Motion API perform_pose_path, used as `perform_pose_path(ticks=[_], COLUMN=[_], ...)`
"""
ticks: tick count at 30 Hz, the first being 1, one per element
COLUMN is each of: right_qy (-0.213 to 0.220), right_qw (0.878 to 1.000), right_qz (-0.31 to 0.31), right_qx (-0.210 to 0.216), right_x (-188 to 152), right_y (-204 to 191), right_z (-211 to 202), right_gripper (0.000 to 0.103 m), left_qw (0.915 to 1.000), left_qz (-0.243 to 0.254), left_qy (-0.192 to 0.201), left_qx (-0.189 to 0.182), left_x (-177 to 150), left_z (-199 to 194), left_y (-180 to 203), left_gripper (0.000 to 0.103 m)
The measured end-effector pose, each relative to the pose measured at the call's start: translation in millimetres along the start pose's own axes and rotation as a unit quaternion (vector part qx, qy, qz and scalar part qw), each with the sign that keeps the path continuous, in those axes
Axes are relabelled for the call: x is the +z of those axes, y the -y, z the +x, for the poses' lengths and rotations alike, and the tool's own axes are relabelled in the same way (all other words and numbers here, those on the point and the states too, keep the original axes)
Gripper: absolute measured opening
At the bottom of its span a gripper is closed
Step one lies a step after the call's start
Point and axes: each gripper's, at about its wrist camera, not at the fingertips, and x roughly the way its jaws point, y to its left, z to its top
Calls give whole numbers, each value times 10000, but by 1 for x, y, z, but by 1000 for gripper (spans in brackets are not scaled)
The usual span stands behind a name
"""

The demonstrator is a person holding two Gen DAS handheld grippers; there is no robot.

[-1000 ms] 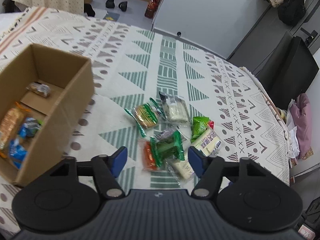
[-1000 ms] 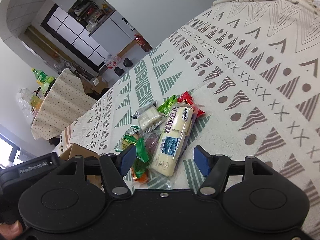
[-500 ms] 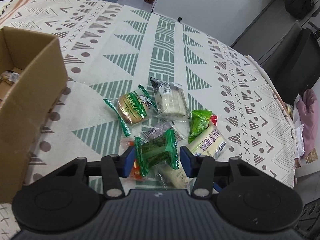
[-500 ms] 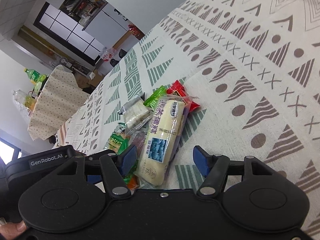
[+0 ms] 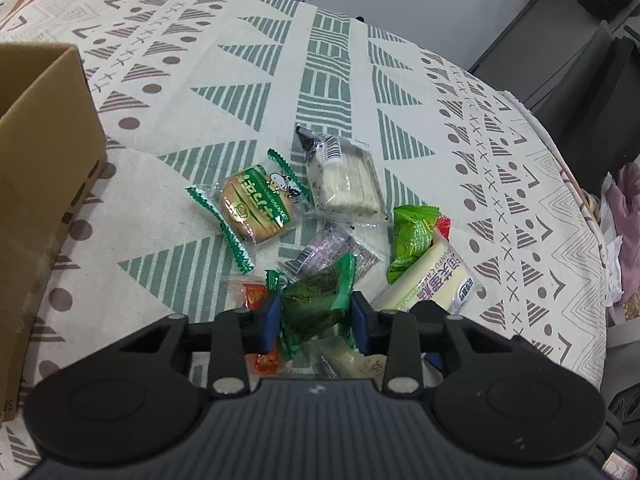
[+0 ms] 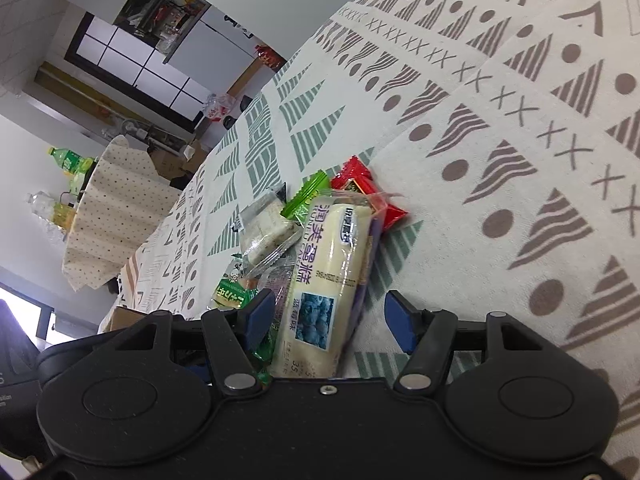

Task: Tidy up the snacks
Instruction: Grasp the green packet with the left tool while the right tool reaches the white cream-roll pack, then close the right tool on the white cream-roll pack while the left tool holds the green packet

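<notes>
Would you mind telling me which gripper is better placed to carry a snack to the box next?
Left gripper: shut on the dark green packet, cardboard box beside it. Right gripper is open.

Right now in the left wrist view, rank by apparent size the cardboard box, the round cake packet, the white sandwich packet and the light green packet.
1. Cardboard box, cut off by the frame yet still largest.
2. Round cake packet and white sandwich packet: too alike to rank.
3. Light green packet, smallest.
</notes>
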Motion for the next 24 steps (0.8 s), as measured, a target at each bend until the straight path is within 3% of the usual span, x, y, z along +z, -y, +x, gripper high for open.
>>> perform_pose_path(ticks=[3,11,16,24], right_qy=[-28,-142,-84,80], right_qw=[10000,9999,9998,9995], right_qz=[-18,-45,-166,-300], right_qx=[21,3,-12,76], right_x=[1,-2,-8,-14], right_y=[-2,-3,-12,-32], right_z=[4,6,-5,-34], right_gripper=[58,31,25,24], left_qw=[9999,9997,9994,9990], left_qz=[24,22,46,29], left_qy=[78,236,329,452], left_qx=[66,54,49,42], left_x=[0,3,1,-4], left_z=[-3,-23,-39,-70], left_y=[0,-4,-6,-15], left_gripper=[33,32,32,32])
